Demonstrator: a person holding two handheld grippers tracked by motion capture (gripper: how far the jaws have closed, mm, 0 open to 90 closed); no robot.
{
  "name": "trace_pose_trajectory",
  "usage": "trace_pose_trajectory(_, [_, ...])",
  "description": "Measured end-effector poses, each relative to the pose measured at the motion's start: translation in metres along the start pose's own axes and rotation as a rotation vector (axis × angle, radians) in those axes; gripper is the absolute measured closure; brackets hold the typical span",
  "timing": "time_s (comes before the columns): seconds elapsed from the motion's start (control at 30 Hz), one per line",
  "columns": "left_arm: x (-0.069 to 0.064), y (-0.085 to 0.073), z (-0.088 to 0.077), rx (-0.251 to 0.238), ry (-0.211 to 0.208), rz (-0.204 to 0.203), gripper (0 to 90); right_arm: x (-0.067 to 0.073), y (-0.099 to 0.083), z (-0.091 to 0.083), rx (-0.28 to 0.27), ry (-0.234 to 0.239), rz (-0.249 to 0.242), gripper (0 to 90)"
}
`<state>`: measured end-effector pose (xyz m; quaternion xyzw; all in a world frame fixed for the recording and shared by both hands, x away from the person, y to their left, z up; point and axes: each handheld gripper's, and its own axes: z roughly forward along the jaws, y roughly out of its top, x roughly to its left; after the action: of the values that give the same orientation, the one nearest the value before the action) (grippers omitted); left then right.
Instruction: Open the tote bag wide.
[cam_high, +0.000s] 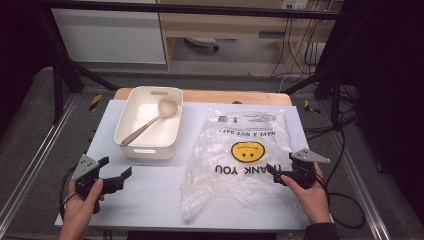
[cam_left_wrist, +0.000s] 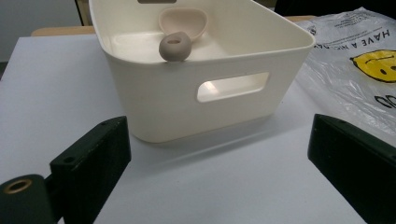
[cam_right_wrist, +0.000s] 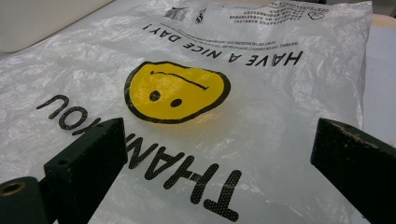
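A white plastic bin (cam_high: 148, 122) stands at the table's left, and a beige ladle (cam_high: 150, 121) lies in it with its handle end on the near rim. The left gripper view has the bin (cam_left_wrist: 154, 100) straight ahead, with the ladle's handle end (cam_left_wrist: 174, 46) over its edge. A clear plastic bag (cam_high: 245, 155) with a yellow smiley face lies flat to the right. My left gripper (cam_high: 116, 170) hovers open in front of the bin. My right gripper (cam_high: 274, 170) is open at the bag's right edge, its jaws above the bag (cam_right_wrist: 210, 107) with nothing between them.
The white table top (cam_high: 150, 200) is bare in front of the bin and between the two hands. Its wooden far edge (cam_high: 230, 96) lies behind bin and bag. Black frame bars and cables stand around the table.
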<state>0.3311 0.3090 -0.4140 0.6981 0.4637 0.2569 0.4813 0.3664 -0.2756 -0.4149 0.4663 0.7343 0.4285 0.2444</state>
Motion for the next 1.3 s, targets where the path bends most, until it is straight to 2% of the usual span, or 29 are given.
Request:
trace_pose_trajectory(0.27, [-0.002, 0.001, 0.001, 0.008, -0.011, 0.006, 5.5, 0.002, 0.009, 0.001, -0.003, 0.001, -0.013, 5.5])
trace_pose_trajectory(0.33, [-0.003, 0.000, 0.001, 0.008, -0.011, 0.009, 5.5, -0.001, 0.013, 0.001, -0.008, -0.013, -0.017, 6.1])
trace_pose_trajectory(0.37, [-0.003, 0.001, 0.001, 0.009, -0.012, 0.010, 5.5, -0.004, 0.018, 0.000, -0.015, -0.023, 0.002, 7.8])
trace_pose_trajectory(0.67, [-0.004, 0.000, 0.001, 0.014, -0.013, 0.012, 5.5, -0.014, 0.042, 0.006, 0.008, -0.029, -0.007, 13.6])
trace_pose_trajectory(0.87, [-0.004, 0.000, 0.001, 0.016, -0.017, 0.011, 5.5, -0.031, 0.051, 0.017, 0.030, -0.067, -0.004, 17.1])
trace_pose_trajectory(0.9, [-0.004, 0.000, 0.001, 0.018, -0.016, 0.011, 5.5, -0.038, 0.053, 0.023, 0.042, -0.077, 0.000, 18.3])
trace_pose_trajectory(1.0, [-0.004, 0.000, 0.001, 0.017, -0.014, 0.013, 5.5, -0.045, 0.055, 0.030, 0.054, -0.085, 0.015, 19.5])
trace_pose_trajectory(1.07, [-0.004, 0.000, 0.001, 0.020, -0.013, 0.016, 5.5, -0.056, 0.055, 0.041, 0.066, -0.102, 0.024, 21.2])
trace_pose_trajectory(1.3, [-0.004, 0.000, 0.002, 0.025, -0.014, 0.017, 5.5, -0.078, 0.055, 0.067, 0.093, -0.106, 0.092, 24.0])
